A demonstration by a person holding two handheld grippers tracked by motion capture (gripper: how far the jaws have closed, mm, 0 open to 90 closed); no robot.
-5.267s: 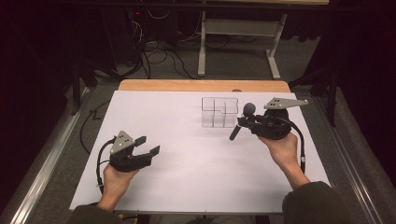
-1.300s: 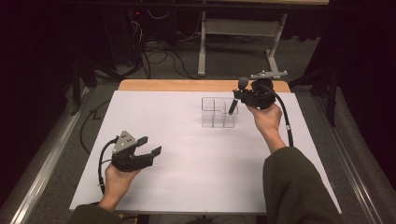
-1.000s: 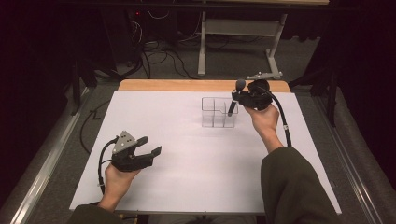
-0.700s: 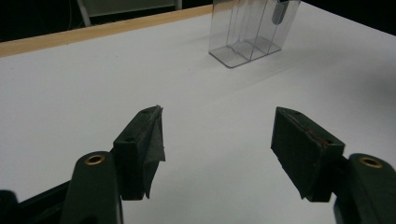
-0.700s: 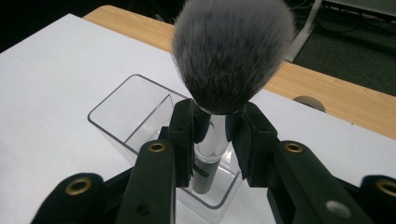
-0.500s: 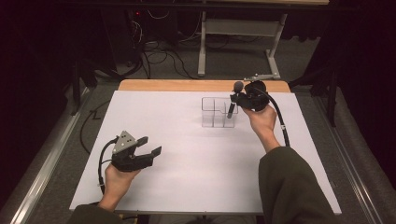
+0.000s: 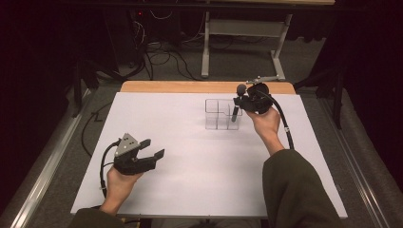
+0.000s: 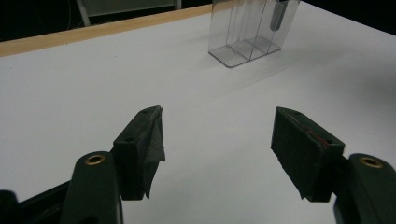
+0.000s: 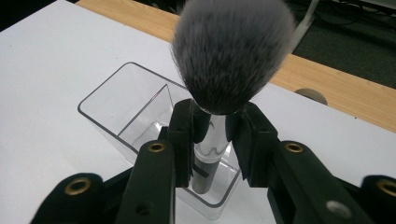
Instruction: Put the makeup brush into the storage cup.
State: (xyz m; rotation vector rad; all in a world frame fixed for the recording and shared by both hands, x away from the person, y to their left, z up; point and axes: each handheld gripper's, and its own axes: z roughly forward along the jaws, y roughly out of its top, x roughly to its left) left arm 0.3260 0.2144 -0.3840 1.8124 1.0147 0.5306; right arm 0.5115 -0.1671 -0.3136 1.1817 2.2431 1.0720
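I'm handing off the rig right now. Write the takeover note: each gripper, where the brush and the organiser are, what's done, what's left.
Right gripper: shut on the makeup brush, just under the bristle head, bristles up, handle end down inside a compartment of the clear organiser.
Left gripper: open, nothing held, low over the white table at the near left, well apart from the organiser.
Organiser: upright at the far middle of the table, near the wooden edge.
Done: brush picked up and its handle lowered into a compartment.
Left: probably lower it fully, open the jaws, pull the right gripper clear. Whether the handle touches the bottom cannot be told.
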